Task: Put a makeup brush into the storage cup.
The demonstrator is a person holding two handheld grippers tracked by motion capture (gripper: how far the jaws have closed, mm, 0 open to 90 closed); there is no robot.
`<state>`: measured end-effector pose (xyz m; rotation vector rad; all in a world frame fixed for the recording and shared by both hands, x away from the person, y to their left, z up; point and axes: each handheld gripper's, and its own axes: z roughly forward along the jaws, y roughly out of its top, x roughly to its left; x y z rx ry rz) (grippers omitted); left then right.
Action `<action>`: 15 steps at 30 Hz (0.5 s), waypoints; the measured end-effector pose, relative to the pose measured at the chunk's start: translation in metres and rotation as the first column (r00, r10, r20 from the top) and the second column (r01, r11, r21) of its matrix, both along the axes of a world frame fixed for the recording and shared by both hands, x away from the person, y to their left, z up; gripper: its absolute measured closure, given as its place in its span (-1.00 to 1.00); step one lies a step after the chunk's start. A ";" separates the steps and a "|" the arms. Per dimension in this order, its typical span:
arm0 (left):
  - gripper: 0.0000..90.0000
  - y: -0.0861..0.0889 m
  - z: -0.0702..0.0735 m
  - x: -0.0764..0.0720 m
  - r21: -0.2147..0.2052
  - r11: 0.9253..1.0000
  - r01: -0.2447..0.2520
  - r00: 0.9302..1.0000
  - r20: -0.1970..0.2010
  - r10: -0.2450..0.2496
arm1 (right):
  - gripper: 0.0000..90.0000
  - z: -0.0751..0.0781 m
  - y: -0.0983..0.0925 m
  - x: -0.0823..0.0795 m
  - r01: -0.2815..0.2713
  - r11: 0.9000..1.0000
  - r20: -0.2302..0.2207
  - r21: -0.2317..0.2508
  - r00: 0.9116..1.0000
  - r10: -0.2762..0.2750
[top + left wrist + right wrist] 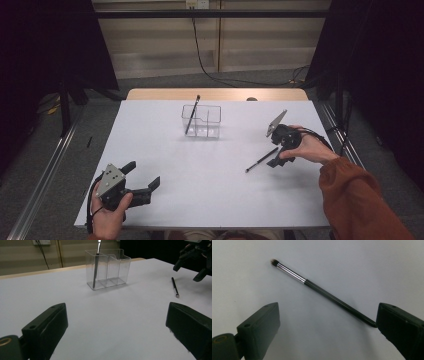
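A makeup brush [319, 291] lies flat on the white surface [210, 190], its bristle tip small and blurred in the high view. The right tool [280, 145] hangs just above the brush's handle end with its jaws spread wide, gripping nothing; whether one jaw touches the handle tip cannot be told. A clear divided organizer [202, 121] stands toward the far edge, with a second brush [192, 115] leaning in its left compartment. The left tool [142, 182] rests near the front corner, jaws wide apart and empty.
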<state>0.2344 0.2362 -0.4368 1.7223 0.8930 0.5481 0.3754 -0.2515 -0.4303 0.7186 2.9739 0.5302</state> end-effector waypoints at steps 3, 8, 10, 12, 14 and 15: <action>-0.91 0.000 0.000 0.000 0.003 1.000 0.002 1.000 0.002 -0.002 | -0.89 -0.001 0.004 0.002 -0.016 1.000 0.001 0.003 1.000 0.016; -0.91 0.001 0.000 0.000 0.002 1.000 0.001 1.000 0.001 -0.001 | -0.81 -0.007 0.014 0.003 -0.039 0.999 -0.003 -0.024 0.999 0.039; -0.91 0.000 0.000 0.000 0.003 1.000 0.000 1.000 -0.002 0.000 | -0.75 -0.009 0.014 0.006 -0.051 0.998 -0.003 -0.048 0.999 0.051; -0.91 0.001 0.000 0.000 0.004 1.000 0.002 1.000 0.000 -0.002 | -0.70 -0.010 0.011 0.010 -0.045 0.997 -0.010 -0.065 0.999 0.044; -0.91 0.001 0.000 0.000 0.004 1.000 0.001 1.000 -0.003 -0.001 | -0.66 -0.011 0.007 0.014 -0.041 0.996 -0.015 -0.074 0.999 0.040; -0.91 0.001 0.000 0.000 0.004 1.000 0.001 1.000 -0.003 -0.001 | -0.64 -0.012 0.005 0.016 -0.043 0.996 -0.015 -0.080 0.999 0.042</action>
